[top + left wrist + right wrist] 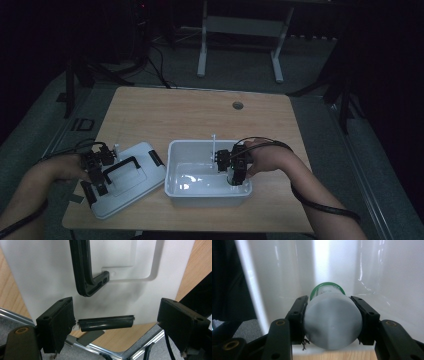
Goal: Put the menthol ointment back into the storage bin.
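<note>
Right gripper [331,322]: jaws clamped on bottle [332,322] across its cap.
Bottle handling: judged light, rigid, smooth-sided; best held at the ribbed grey cap.
Bottle look: grey cap, green-rimmed clear body.
Bottle place: inside white bin [172,186], at its 3 o'clock wall.
Left gripper [117,322]: jaws spread, nothing held, over lid [145,175], at 9 o'clock of bin.

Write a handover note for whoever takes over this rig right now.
Left gripper: open, jaws either side of a black latch at the edge of the white lid, which lies on the table left of the box.
Right gripper: shut on a grey-capped bottle, held by its cap at the right end of the white box, low inside it.
Done: lid off, bottle brought into the box.
Left, likely: release the bottle, then fit the lid on the box.
</note>
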### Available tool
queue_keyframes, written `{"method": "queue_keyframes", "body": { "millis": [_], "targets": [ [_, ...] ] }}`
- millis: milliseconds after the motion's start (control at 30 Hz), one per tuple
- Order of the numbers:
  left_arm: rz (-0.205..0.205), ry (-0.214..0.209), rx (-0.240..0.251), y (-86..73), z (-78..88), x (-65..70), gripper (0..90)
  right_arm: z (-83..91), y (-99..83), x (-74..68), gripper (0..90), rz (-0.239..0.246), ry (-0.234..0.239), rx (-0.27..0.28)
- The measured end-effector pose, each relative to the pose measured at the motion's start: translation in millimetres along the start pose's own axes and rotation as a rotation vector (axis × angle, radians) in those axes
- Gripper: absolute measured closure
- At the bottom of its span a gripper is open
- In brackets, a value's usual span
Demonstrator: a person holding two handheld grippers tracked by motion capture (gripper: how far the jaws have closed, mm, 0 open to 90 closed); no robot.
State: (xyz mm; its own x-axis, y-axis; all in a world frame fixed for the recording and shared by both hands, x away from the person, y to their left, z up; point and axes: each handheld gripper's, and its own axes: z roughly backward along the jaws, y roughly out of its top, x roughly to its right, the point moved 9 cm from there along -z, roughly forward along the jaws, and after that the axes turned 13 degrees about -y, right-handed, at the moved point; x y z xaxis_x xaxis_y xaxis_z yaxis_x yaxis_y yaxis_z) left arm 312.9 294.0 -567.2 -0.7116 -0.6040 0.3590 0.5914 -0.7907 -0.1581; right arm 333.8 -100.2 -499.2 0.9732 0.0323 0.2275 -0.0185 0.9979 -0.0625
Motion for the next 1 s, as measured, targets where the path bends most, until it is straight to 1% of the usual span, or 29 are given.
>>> {"method": "queue_keyframes", "body": {
  "millis": [67, 100, 167, 233, 267, 300, 400, 500, 533, 567, 667, 767, 800, 900, 967, 1000],
  "targets": [
    [-0.004, 0.002, 0.003, 0.2, 1.5, -0.5, 13.9, -8.4, 2.5, -1.0, 50.1, -0.005, 0.01, -0.004],
    [-0.004, 0.005, 0.002, 0.1, 1.9, -0.5, 13.9, -13.6, 5.6, -1.7, 50.1, 0.0, 0.015, 0.003],
    [-0.003, 0.004, 0.001, 0.0, 2.0, -0.4, 13.9, -15.4, 7.1, -2.3, 50.1, 0.001, 0.019, 0.006],
    [-0.004, 0.004, -0.001, 0.1, 2.0, -0.2, 13.9, -23.7, 13.0, -6.1, 50.1, 0.007, 0.029, 0.002],
    [-0.004, 0.004, -0.001, 0.1, 2.0, -0.2, 13.9, -23.7, 13.0, -6.1, 50.1, 0.007, 0.029, 0.002],
    [-0.004, 0.005, 0.0, 0.1, 1.8, 0.1, 13.9, -28.6, 16.1, -8.1, 50.2, 0.006, 0.034, -0.001],
    [-0.001, 0.007, -0.002, -0.5, 1.6, -0.8, 13.9, -32.8, 19.1, -9.8, 50.2, -0.001, 0.042, -0.003],
    [0.004, 0.012, -0.009, -1.6, 1.3, -2.1, 13.9, -36.6, 21.4, -10.1, 50.2, -0.003, 0.04, -0.014],
    [0.004, 0.011, -0.01, -1.8, 1.2, -2.0, 13.9, -38.5, 22.3, -10.1, 50.1, 0.003, 0.041, -0.016],
    [0.004, 0.009, -0.011, -1.9, 0.9, -1.7, 13.9, -42.2, 24.0, -9.7, 50.1, 0.003, 0.037, -0.023],
    [0.004, 0.006, -0.01, -2.1, 0.4, -1.3, 13.9, -45.8, 25.5, -10.0, 50.1, 0.002, 0.036, -0.031],
    [0.002, 0.007, -0.011, -2.6, -0.1, -2.1, 13.9, -52.4, 25.8, -12.0, 50.1, 0.027, 0.036, -0.048],
    [0.002, 0.007, -0.011, -2.6, -0.1, -2.1, 13.9, -52.4, 25.8, -12.0, 50.1, 0.027, 0.036, -0.048],
    [0.006, 0.005, -0.009, -3.2, -1.3, -2.3, 13.9, -61.0, 24.8, -15.9, 50.1, 0.025, 0.053, -0.064],
    [0.005, 0.001, -0.007, -3.4, -2.4, -1.9, 13.9, -62.0, 24.4, -16.0, 50.2, 0.027, 0.053, -0.07],
    [0.006, 0.001, -0.006, -3.3, -2.7, -2.1, 13.9, -64.6, 24.5, -16.2, 50.1, 0.02, 0.053, -0.071]
  ]
}}
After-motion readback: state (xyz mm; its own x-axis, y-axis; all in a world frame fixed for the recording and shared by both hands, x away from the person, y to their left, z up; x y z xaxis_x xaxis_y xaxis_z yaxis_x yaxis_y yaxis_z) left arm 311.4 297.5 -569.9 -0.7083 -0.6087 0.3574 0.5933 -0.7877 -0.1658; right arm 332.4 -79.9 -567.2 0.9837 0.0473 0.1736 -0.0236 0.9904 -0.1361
